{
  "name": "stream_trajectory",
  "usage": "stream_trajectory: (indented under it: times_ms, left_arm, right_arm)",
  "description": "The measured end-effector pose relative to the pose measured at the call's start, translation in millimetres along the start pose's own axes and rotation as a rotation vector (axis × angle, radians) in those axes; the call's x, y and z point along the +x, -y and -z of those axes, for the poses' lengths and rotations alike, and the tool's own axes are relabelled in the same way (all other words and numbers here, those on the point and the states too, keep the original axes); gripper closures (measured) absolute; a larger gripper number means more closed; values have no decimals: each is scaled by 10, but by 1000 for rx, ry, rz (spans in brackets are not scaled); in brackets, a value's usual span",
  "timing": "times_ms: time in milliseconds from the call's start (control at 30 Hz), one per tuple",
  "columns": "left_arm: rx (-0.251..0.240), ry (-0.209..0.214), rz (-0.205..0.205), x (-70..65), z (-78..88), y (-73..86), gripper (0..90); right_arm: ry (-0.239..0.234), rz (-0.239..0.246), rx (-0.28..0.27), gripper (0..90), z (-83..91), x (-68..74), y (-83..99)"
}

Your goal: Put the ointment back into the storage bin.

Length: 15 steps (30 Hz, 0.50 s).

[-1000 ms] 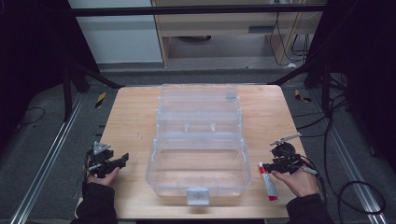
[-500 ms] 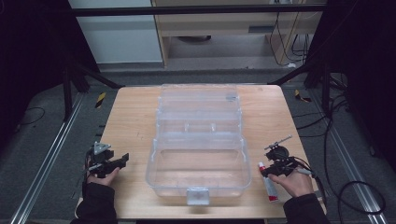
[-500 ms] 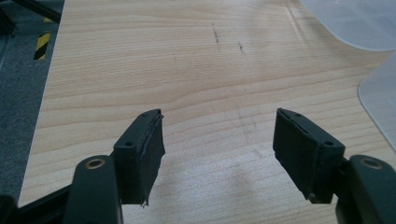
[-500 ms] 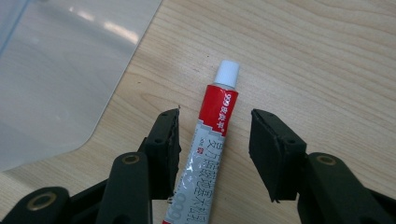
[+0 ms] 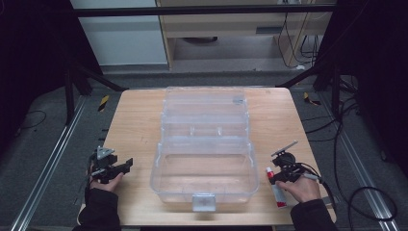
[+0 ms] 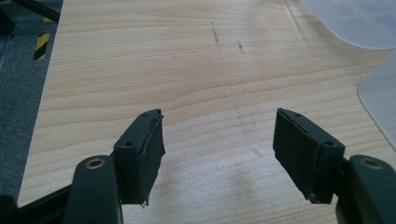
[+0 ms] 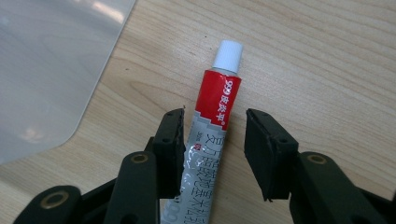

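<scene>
Right hand-held gripper [image 7: 212,154] open, straddling the ointment tube [image 7: 215,121] by the surface's right edge — probably not gripped yet; left hand-held gripper [image 6: 229,154] open, empty.

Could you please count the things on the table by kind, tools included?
Clear plastic organiser box, open: 1
Red-and-white tube with white cap: 1
Handheld tools: 2, the left tool and the right tool
Total: 4
</scene>
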<state>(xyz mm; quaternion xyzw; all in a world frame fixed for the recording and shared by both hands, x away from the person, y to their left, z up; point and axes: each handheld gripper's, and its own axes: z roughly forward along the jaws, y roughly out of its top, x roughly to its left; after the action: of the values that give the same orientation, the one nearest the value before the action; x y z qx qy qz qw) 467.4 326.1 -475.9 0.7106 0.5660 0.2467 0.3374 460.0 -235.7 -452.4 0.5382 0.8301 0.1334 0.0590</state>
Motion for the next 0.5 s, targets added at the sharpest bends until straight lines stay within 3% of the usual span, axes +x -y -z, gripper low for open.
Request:
stream_trajectory:
  times_ms: [500]
  left_arm:
    - [4,2,-1,1,-6,2,332]
  right_arm:
    - [-9,23,63,644,-122,10,-72]
